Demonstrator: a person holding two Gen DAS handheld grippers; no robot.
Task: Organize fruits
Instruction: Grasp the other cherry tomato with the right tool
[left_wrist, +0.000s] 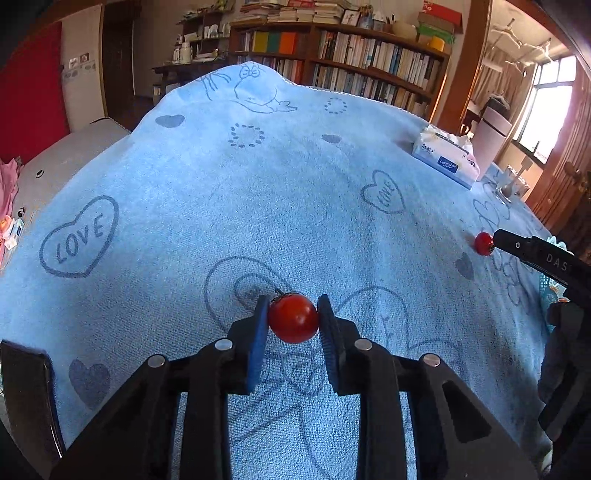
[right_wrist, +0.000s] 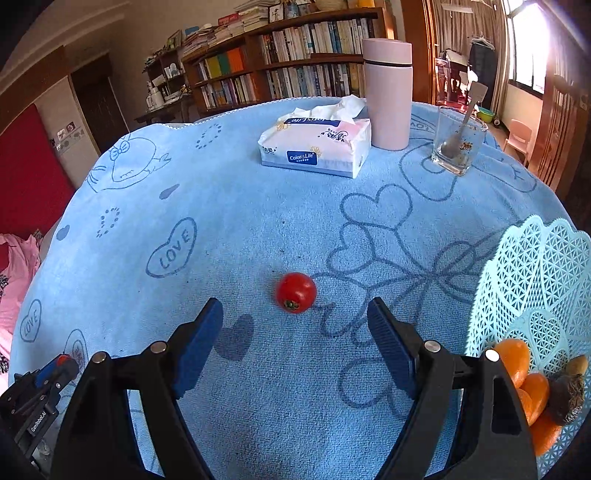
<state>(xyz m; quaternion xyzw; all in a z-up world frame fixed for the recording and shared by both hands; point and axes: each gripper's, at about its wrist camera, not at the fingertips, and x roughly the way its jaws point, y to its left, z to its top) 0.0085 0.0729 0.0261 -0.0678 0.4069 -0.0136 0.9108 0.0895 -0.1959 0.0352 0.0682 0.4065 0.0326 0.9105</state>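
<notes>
- A fuzzy blue terry towel (right_wrist: 258, 229) printed with "LOVE" hearts and line drawings covers the table
- The left gripper (left_wrist: 293, 317) angles down at the cloth, its ribbed blue pads (left_wrist: 258, 332) clenched on a round, glossy cherry tomato (left_wrist: 293, 319) with a green stem
- The right gripper (right_wrist: 295, 332) tilts down the same way, jaws spread and empty; a second cherry tomato (right_wrist: 296, 292) lies on the towel just ahead of its fingertips, calyx toward the camera
- Farther back: a soft plastic tissue pack (right_wrist: 316, 147), a matte pink cylindrical flask (right_wrist: 388, 94), a square glass (right_wrist: 458, 144) holding a spoon
- At far right, a pale teal lattice plastic basket (right_wrist: 535, 280) with scalloped rim holds orange tangerines (right_wrist: 524, 384) and a brown, rough fruit (right_wrist: 567, 398)
</notes>
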